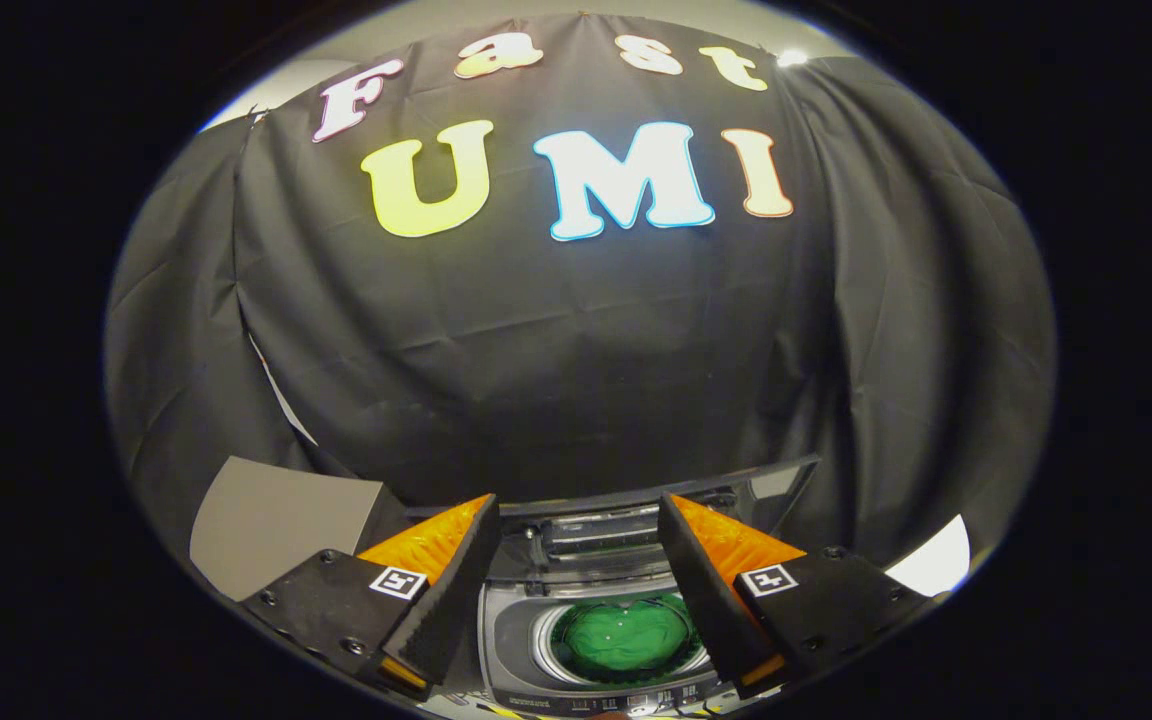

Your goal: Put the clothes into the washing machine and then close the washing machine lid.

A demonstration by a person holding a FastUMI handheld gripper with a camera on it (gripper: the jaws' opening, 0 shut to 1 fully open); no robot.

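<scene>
Gripper [576, 520] fingers [451, 590] spread apart, holding nothing.

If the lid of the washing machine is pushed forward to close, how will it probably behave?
The lid stands raised behind the drum, so it probably swings on a rear hinge and may drop shut. It looks thin and stiff. The open hand-held gripper holds nothing; green cloth lies inside.

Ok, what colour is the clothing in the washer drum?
Green; the clothing lies in the washing machine drum, seen in the gripper view between the open tool fingers.

Staged booth: black cloth wall [576, 350] draped behind small washing machine [596, 640].
</scene>
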